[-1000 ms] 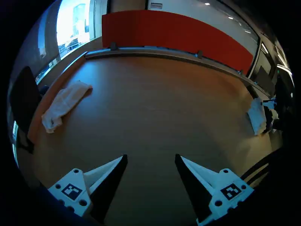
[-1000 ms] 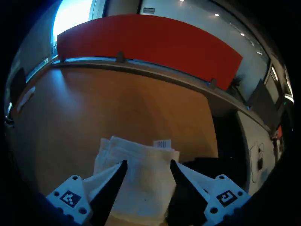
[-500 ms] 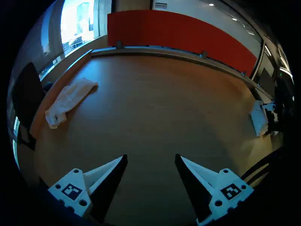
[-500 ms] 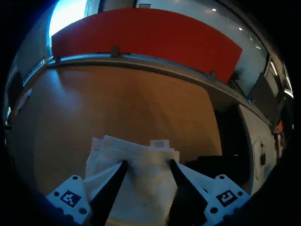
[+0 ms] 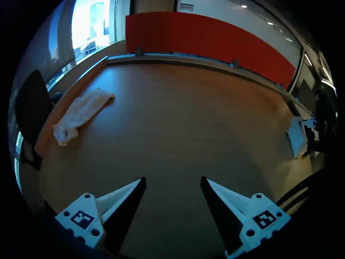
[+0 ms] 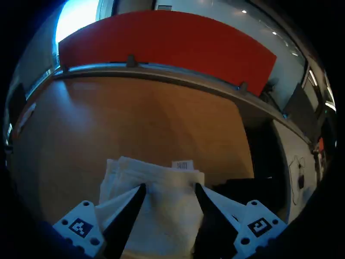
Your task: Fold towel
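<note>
A folded white towel (image 6: 168,207) with a small label tag (image 6: 182,164) lies on the wooden table (image 6: 129,125), right under my right gripper (image 6: 169,185). That gripper is open, its fingers straddling the towel's far edge without pressing it. In the left gripper view the same folded towel (image 5: 297,137) sits at the table's far right edge. A second white towel (image 5: 82,114) lies crumpled in a long strip near the left edge. My left gripper (image 5: 172,179) hangs open above bare wood, well apart from both towels.
A red partition (image 5: 207,39) with a grey rail runs along the table's far side. A bright window (image 5: 90,26) is at the back left, a dark chair (image 5: 28,108) beyond the left edge. A black object (image 6: 241,190) lies just right of the folded towel.
Both views have drifted only slightly. The right gripper has sunk a little closer over the folded towel; both grippers stay open.
</note>
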{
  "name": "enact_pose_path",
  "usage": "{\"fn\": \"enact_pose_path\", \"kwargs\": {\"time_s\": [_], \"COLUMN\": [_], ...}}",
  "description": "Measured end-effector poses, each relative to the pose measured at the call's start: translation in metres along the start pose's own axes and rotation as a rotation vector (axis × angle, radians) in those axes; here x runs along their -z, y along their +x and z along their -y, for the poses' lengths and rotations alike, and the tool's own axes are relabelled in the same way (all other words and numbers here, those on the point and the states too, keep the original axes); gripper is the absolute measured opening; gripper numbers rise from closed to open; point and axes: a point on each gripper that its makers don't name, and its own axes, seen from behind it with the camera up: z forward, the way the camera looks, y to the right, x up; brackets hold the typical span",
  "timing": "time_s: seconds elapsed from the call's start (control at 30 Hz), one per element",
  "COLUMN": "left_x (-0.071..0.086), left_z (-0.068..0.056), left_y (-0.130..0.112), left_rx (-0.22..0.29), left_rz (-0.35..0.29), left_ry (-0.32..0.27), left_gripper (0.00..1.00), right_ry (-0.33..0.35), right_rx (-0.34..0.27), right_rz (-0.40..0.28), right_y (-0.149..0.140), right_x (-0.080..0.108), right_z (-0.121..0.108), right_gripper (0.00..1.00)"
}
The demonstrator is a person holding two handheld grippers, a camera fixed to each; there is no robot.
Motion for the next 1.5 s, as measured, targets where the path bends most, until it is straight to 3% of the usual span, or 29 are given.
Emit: {"fn": "enact_pose_path", "kwargs": {"time_s": [0.4,0.6,1.03,1.3,1.5], "left_x": [0.002,0.002,0.002,0.004,0.005], "left_z": [0.0,-0.001,-0.007,-0.009,-0.009], "left_y": [0.005,0.012,0.017,0.023,0.026], "left_rx": [-0.014,-0.018,-0.041,-0.04,-0.039], "left_rz": [-0.014,-0.027,-0.044,-0.062,-0.075], "left_ry": [-0.014,-0.024,-0.048,-0.057,-0.057], "left_gripper": [0.94,0.94,0.94,0.94,0.94], "right_ry": [-0.01,-0.024,-0.136,-0.171,-0.207], "right_rx": [-0.019,-0.052,-0.104,-0.174,-0.19], "right_rz": [-0.045,-0.113,-0.313,-0.395,-0.482], "right_y": [0.002,0.006,0.021,0.026,0.039], "right_x": [0.019,0.039,0.081,0.095,0.112], "right_z": [0.008,0.015,0.013,0.01,0.009], "right_gripper": [0.88,0.88,0.88,0.88,0.88]}}
